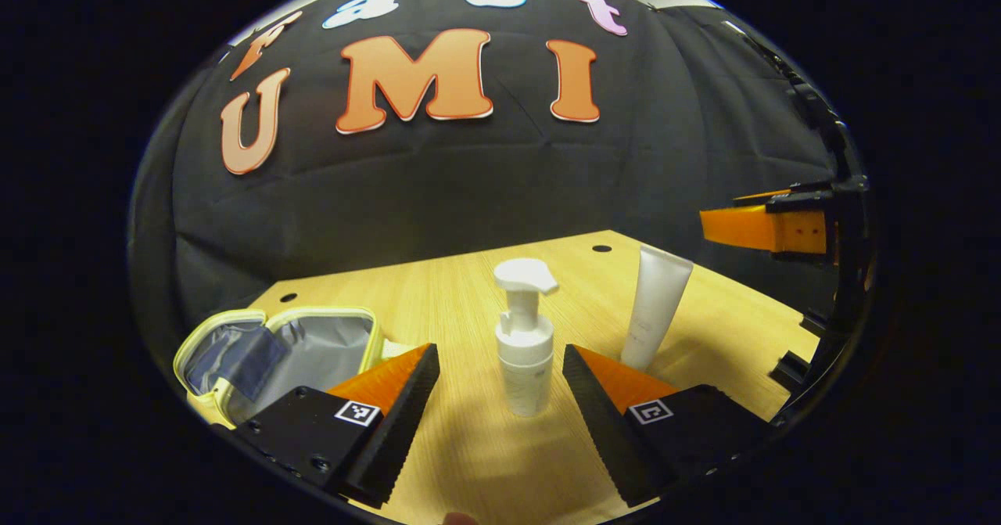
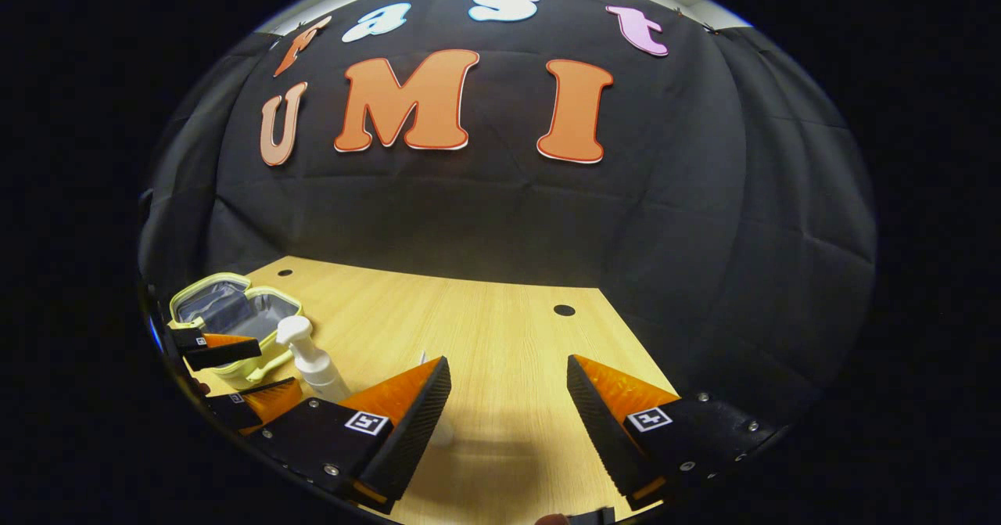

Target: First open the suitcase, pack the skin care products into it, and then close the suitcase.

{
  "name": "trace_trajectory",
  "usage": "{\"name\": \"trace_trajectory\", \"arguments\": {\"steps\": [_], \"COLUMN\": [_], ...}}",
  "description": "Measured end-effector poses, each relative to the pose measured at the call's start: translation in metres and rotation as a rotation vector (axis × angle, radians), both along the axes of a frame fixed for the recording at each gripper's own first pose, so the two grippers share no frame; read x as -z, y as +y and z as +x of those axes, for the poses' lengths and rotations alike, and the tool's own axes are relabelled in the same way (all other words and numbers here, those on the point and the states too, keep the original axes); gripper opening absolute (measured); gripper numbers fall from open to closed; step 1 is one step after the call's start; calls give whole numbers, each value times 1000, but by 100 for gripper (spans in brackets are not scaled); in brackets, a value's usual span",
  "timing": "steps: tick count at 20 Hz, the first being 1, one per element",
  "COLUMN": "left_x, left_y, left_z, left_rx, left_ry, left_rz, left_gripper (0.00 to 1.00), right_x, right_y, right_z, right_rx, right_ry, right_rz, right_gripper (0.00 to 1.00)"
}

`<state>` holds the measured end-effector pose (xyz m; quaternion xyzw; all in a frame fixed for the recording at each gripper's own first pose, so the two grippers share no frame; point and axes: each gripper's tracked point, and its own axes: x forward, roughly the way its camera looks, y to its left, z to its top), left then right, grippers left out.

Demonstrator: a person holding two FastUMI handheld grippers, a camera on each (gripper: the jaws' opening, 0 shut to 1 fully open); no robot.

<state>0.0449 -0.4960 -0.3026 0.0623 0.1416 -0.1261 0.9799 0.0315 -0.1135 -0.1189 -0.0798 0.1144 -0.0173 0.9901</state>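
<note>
Left gripper point(image 1: 500, 384): jaws spread wide, both fingers level and pointing forward, nothing pressed between them; the ribbed black pads point(image 1: 407, 415) face each other across a broad gap. In the right gripper view it shows at 8 o'clock, still apart at the tips. Right gripper point(image 2: 508, 400): jaws likewise wide apart, fingers level, holding nothing. In the left gripper view one orange finger of it enters from 3 o'clock, raised above table height. A fingertip of the holding hand point(image 2: 554, 519) shows at 6 o'clock
</note>
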Motion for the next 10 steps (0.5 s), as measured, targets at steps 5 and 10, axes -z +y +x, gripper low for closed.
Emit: {"name": "trace_trajectory", "arguments": {"steps": [5, 10], "left_x": [42, 56], "left_y": [-11, -22], "left_z": [22, 42], "left_rx": [-28, -59], "left_ry": [73, 91], "left_rz": [22, 16], "left_gripper": [99, 87], "right_x": [15, 35], "right_y": [-19, -24], "right_z": [1, -5], "right_rx": [24, 27], "right_ry": [35, 76], "right_rz": [4, 15], "right_gripper": [95, 95]}}
